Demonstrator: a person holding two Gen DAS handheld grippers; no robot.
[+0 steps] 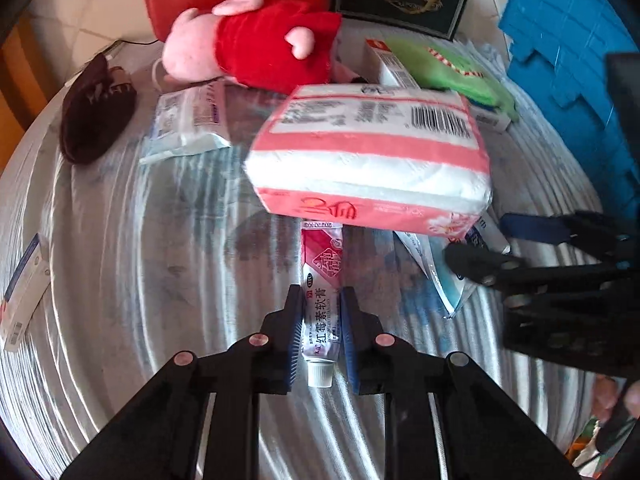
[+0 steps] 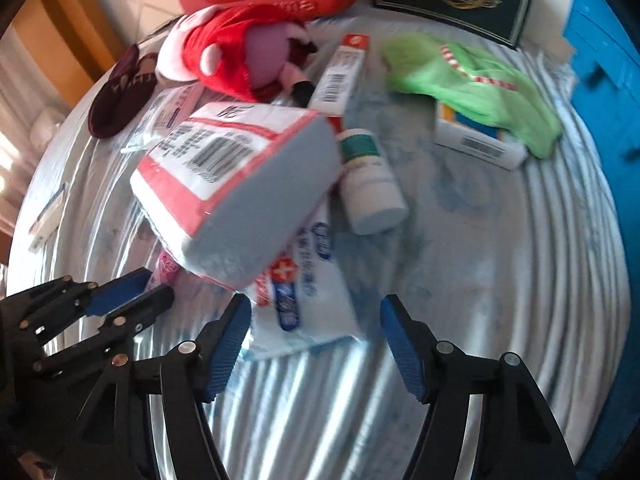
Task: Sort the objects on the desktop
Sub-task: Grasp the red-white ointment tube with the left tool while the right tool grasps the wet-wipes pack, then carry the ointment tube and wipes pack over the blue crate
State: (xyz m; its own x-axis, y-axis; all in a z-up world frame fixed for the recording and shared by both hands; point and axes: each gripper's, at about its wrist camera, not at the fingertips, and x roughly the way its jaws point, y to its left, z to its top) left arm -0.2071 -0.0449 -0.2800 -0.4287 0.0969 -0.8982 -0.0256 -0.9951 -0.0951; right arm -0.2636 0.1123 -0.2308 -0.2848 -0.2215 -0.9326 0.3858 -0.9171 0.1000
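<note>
My left gripper is shut on a pink-and-white ointment tube, cap toward the camera, low over the striped table. The tube's far end lies under a pink-and-white tissue pack. My right gripper is open and empty, its fingers either side of a white-and-blue plastic pouch that lies partly under the tissue pack. In the right wrist view the left gripper shows at the left, holding the tube. In the left wrist view the right gripper shows at the right.
A white medicine bottle lies on its side beside a toothpaste box. A green cloth covers a white box. A pig plush, dark pouch, small box and blue crate ring the table.
</note>
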